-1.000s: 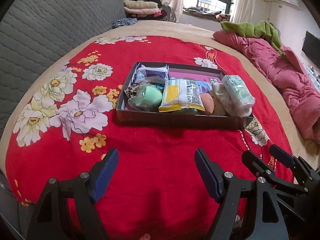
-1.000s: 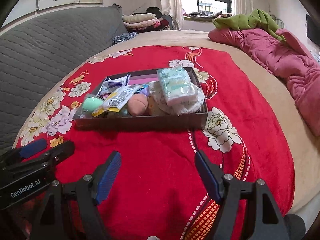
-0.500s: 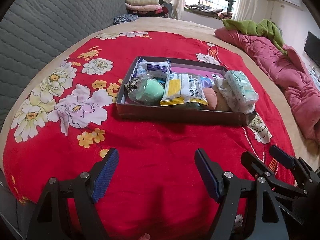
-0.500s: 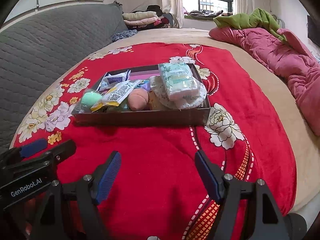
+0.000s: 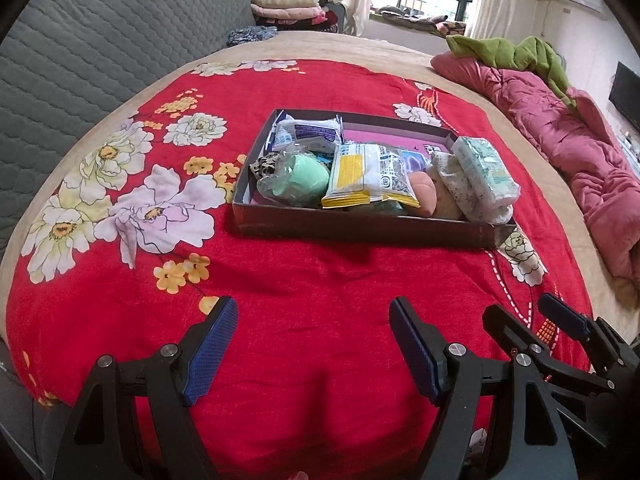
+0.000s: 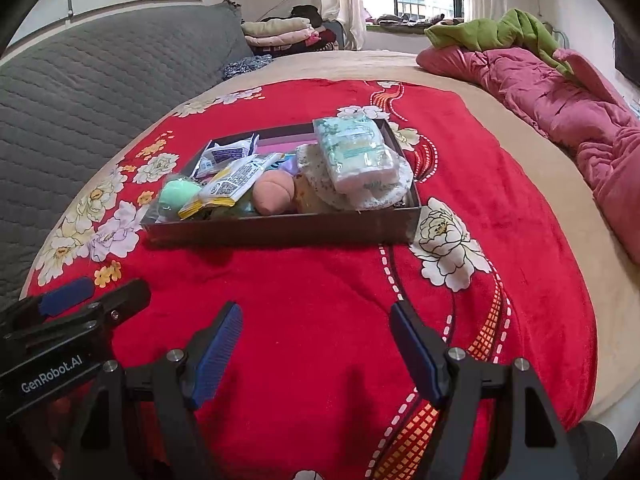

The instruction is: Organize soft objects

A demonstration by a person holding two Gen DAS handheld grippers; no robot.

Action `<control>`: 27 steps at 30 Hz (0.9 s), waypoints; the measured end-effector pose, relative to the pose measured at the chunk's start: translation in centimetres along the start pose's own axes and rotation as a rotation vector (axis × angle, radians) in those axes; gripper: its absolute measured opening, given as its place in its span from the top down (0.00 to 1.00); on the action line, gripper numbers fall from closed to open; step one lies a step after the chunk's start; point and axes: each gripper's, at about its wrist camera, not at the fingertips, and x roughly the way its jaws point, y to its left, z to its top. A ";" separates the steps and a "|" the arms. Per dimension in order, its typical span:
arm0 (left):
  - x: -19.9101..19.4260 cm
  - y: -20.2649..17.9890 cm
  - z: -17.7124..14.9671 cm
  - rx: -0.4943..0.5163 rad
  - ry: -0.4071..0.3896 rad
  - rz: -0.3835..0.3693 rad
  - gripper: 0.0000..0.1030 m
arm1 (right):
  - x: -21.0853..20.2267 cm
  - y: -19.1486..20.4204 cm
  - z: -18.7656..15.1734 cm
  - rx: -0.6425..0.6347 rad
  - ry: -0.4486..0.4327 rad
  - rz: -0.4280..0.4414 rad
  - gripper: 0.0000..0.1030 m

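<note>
Left wrist view: the left hand-held gripper [image 5: 312, 340] hangs over the red floral blanket [image 5: 304, 280] on the bed, its blue-padded jaws spread wide with nothing between them. Just to its right, the right hand-held gripper [image 5: 520, 312] pokes into the corner of the picture. From the right wrist view, that gripper [image 6: 316, 344] is likewise released and empty, well short of the box.

The soft things all sit in a shallow dark cardboard box [image 5: 360, 226] lying on the blanket ahead of both grippers. At its left end is a mint-green ball in clear wrap [image 5: 300, 182], with a leopard-print scrap [image 5: 265, 166] beside it. A white packet with blue print [image 5: 308, 134] leans at the far left corner. A yellow-and-white packet [image 5: 368, 176] rests across the middle, a peach-coloured sponge [image 5: 425, 196] next to it. At the right end a pale green tissue pack [image 5: 486, 170] lies on top of a white lacy pad [image 6: 360, 196].

Beyond, a pink quilt [image 5: 560, 140] and green cloth [image 5: 508, 52] lie bunched along the bed's right side.
</note>
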 end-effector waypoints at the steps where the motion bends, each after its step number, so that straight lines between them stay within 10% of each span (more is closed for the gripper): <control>1: 0.0 0.0 0.0 -0.001 0.001 -0.001 0.23 | 0.0 0.0 0.0 0.000 0.001 -0.001 0.27; 27: 0.4 -0.2 -0.1 0.005 0.010 0.010 0.23 | 0.1 0.1 0.0 -0.008 0.004 -0.001 0.27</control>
